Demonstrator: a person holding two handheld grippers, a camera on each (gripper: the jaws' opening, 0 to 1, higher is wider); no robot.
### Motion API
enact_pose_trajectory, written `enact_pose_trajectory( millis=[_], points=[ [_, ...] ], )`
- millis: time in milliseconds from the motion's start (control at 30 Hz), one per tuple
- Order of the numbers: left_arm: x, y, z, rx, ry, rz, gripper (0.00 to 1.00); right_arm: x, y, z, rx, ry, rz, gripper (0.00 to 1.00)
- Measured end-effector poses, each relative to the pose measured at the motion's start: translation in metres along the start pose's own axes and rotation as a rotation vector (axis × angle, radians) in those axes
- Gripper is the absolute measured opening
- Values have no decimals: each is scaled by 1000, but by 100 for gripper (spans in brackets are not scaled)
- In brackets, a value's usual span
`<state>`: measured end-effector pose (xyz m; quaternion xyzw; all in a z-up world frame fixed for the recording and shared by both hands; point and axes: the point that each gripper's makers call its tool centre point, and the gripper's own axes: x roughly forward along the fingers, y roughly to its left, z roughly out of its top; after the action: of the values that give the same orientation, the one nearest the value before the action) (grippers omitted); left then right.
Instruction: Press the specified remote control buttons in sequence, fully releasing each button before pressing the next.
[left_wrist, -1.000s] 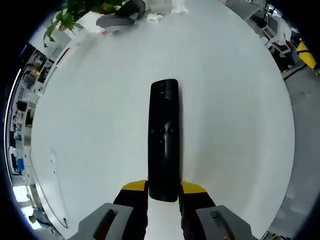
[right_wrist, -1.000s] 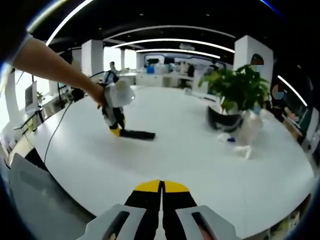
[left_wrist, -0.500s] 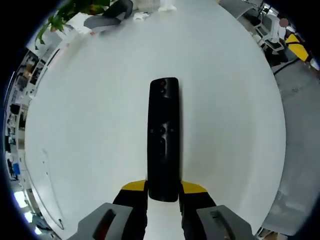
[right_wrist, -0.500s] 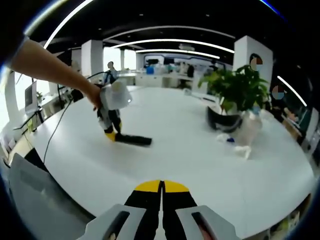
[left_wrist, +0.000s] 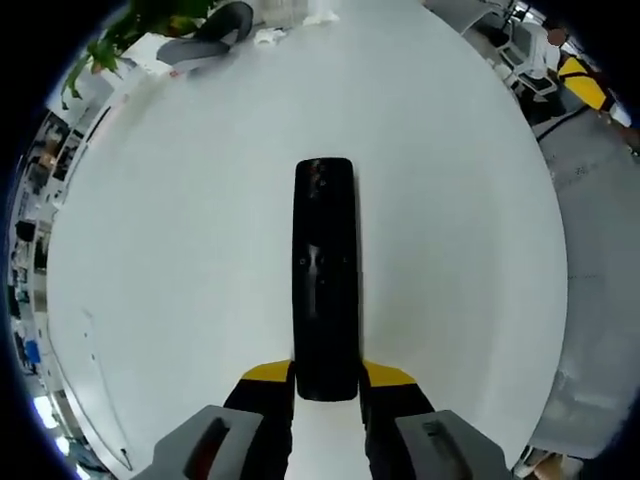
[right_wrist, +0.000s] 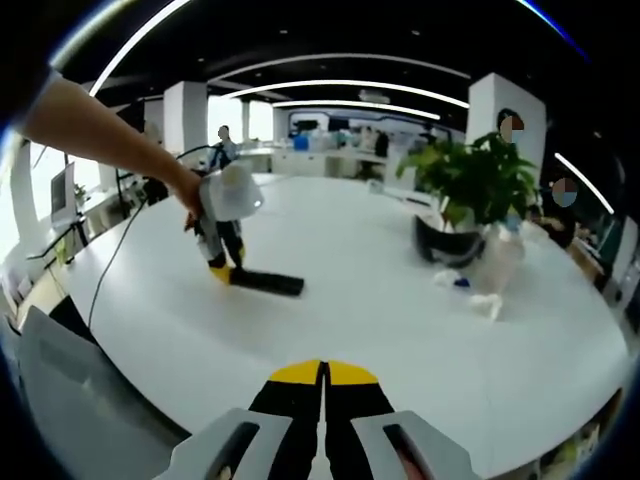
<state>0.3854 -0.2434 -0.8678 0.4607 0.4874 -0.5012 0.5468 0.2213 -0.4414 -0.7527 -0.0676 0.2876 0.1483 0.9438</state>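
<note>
A long black remote control (left_wrist: 325, 275) lies lengthwise away from me on the white table (left_wrist: 180, 260), its buttons facing up. My left gripper (left_wrist: 327, 380) is shut on the remote's near end, a yellow-tipped jaw on each side. In the right gripper view the same remote (right_wrist: 265, 281) lies flat on the table with the left gripper (right_wrist: 222, 270) clamped on its left end, held by a person's outstretched arm (right_wrist: 110, 140). My right gripper (right_wrist: 323, 375) hovers near the table's front, shut, with nothing between its yellow tips.
A potted plant (right_wrist: 470, 190) in a dark pot stands at the table's right, with crumpled white wrapping (right_wrist: 480, 290) beside it. The same plant (left_wrist: 160, 20) and pot show at the top left in the left gripper view. Chairs and people sit beyond the table edge.
The left gripper with the remote shifted slightly left and down onto the table in the right gripper view. The right gripper has stayed still.
</note>
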Motion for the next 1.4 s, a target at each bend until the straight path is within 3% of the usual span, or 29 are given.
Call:
enact_pose_trajectory(
  millis=[167,433,900,1167,1400],
  points=[
    [0,-7,-1,34,15,-35,34,0,0,-1,-1,2,-2,0],
    [0,-4,0,17,36,-3,24,0,-1,-1,-3,4,-7,0],
    [-1,-9,-1,-38,21,22,23,0,-2,-1,-5,4,-5,0],
    [-1,-17,-1,13,65,11,23,0,-1,-1,-6,4,-2,0],
    [-2,-20,-3,-1,62,15,23,0,0,-1,-10,6,1,0]
  ],
)
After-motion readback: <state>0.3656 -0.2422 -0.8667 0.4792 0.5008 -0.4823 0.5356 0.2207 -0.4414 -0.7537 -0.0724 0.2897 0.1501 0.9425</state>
